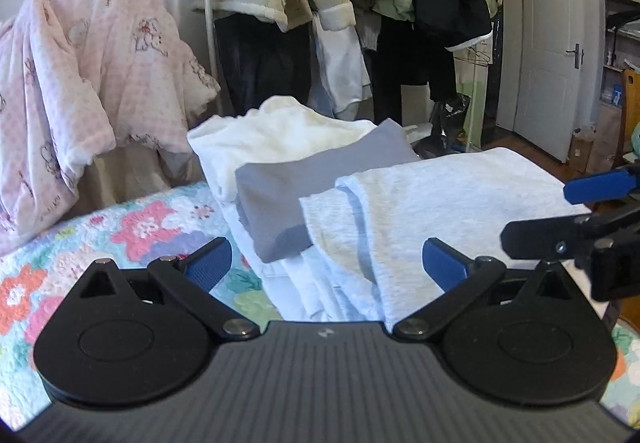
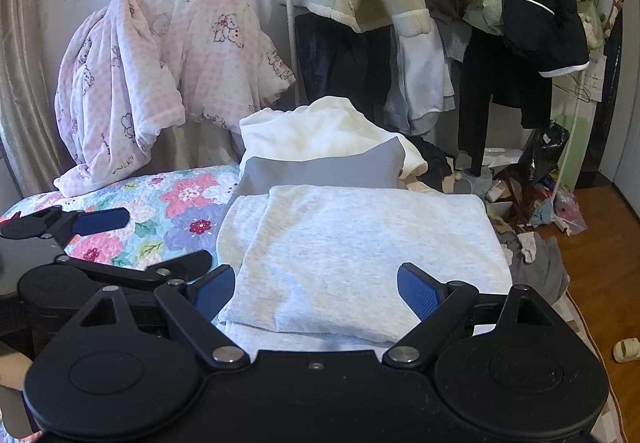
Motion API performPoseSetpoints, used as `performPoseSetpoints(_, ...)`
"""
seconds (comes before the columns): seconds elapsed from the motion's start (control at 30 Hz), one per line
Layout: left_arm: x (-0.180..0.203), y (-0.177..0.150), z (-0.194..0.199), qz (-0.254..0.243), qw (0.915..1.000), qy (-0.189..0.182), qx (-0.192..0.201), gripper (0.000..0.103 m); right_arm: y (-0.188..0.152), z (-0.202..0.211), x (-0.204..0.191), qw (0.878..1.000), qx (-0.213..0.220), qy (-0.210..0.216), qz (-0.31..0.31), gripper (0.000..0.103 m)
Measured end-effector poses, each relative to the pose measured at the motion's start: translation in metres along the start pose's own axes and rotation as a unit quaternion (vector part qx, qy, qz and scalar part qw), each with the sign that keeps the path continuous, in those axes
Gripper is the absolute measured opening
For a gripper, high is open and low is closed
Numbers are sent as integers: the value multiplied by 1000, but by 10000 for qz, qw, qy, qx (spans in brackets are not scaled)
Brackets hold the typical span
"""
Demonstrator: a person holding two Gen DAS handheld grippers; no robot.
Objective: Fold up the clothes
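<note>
Both claws stand wide open and hold nothing: the right claw [image 2: 316, 287] hovers over the near edge of the folded pale grey garment [image 2: 360, 255], its blue pads either side of the cloth but clear of it; the left claw [image 1: 326, 263] hangs just to the left, over the near left corner of the pile, beside the bed's floral quilt [image 1: 80, 255].

The pale garment lies as a flat, squared rectangle on top of a stack at the bed's edge; behind it sits a folded grey piece [image 1: 288, 195], and behind that a cream fleece [image 1: 280, 127], looser and rumpled; white layers show beneath, too bunched to count.

By its look the pale garment is soft, light knit: limp, not slippery, nothing to break; it will sag and come unfolded if lifted by one corner. Best hold, I judge, is a doubled edge or two corners together, one claw each, pinching through all layers.

Whether this fold is complete or another is due, the scene does not settle.
</note>
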State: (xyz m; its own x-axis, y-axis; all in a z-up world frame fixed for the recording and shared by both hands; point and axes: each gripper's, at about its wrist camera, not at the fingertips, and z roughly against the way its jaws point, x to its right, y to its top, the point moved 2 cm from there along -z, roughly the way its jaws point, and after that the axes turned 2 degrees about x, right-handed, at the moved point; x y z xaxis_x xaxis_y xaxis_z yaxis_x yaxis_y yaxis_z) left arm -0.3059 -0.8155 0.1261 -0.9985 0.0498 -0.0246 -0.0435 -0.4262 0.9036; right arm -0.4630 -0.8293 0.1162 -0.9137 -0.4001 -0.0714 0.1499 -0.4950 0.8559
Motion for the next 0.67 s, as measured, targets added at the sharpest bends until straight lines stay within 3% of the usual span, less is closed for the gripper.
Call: performPoseSetpoints(0.67,9,-5,-10,1,9996,0,-286,103,-8,-5,10,9997,-82,-108,-221,92)
